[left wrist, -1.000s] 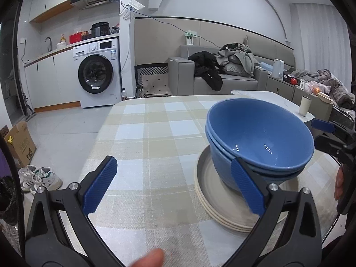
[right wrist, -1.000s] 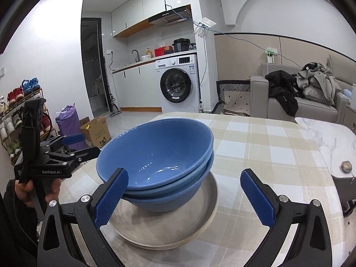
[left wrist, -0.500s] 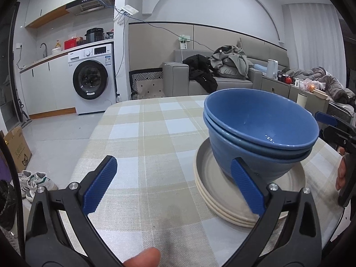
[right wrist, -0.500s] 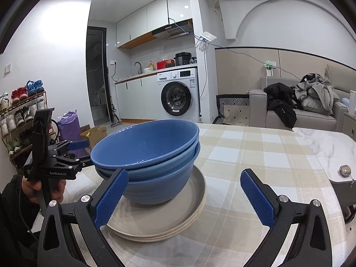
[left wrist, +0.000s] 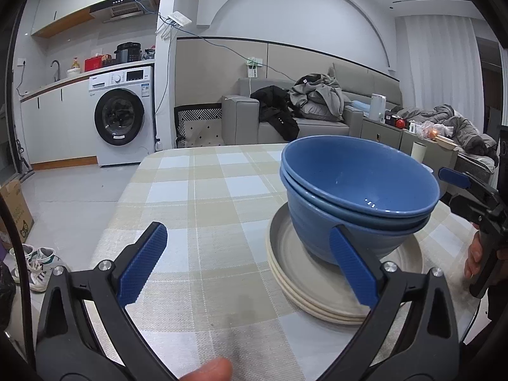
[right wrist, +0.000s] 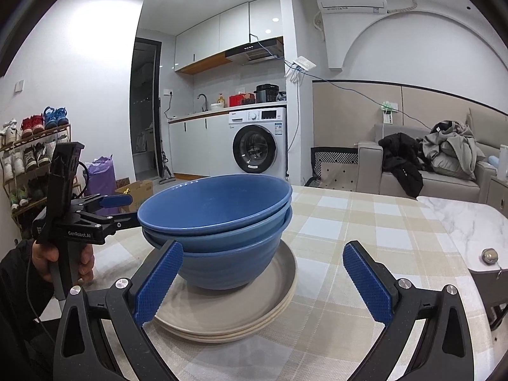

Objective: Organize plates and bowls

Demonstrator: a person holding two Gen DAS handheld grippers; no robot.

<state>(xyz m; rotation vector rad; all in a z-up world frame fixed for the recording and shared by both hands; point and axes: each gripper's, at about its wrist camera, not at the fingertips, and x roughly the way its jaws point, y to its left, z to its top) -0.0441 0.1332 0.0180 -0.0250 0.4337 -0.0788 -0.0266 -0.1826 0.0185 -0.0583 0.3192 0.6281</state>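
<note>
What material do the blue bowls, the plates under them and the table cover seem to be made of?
Blue bowls: probably glazed ceramic; glossy, with small light reflections inside and faint ridges on the lowest bowl's wall.
Plates: beige-grey, matte to satin, thick rounded rims; ceramic or melamine, the look leaves it open.
Checked tablecloth: woven fabric, matte, with visible weave texture near the camera.

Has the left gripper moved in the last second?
Yes. The left gripper has dropped and levelled: in its view the blue bowls now sit higher against the sofa. Jaws open, nothing held.
</note>
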